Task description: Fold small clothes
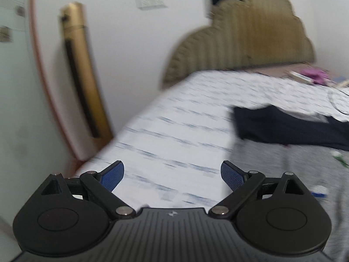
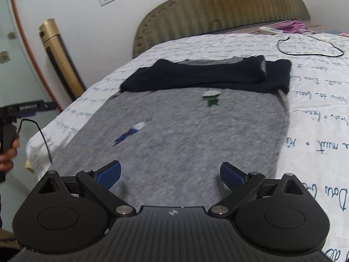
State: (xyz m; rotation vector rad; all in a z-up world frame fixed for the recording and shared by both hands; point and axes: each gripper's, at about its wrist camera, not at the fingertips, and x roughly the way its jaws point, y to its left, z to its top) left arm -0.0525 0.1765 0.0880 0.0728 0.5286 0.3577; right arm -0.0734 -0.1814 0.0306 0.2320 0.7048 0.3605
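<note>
Right gripper (image 2: 170,173), black with blue pads: jaws spread wide, nothing between them, poised low over the near hem of the grey knitted child's sweater with dark navy sleeves (image 2: 174,135). Left gripper (image 1: 172,175), same build: jaws likewise spread wide and empty, aimed past the garment's left edge at bare sheet, view blurred. Sweater laid flat and face-up on the white bedsheet printed with blue handwriting (image 2: 316,109), hem toward the grippers; apparently spread this way so both bottom corners can be pinched and carried forward. Navy sleeves (image 2: 205,76) already crossed over the chest at the far end, narrowing the garment to a rectangle; judged next: a hem-to-collar fold. Small knitted motifs on the grey front, one blue and white (image 2: 133,131), one green and white (image 2: 210,97); no obstruction to folding. Beyond the collar: open sheet, sufficient landing area. Farther right: a thin black cable loop (image 2: 309,48), a white power strip (image 2: 270,30) and a crumpled purple cloth (image 2: 292,26), all well apart from the sweater. At the far end, the olive padded headboard (image 2: 218,11); left of the bed, a gold tower-shaped appliance (image 2: 59,61) against the wall, clear of the work.
</note>
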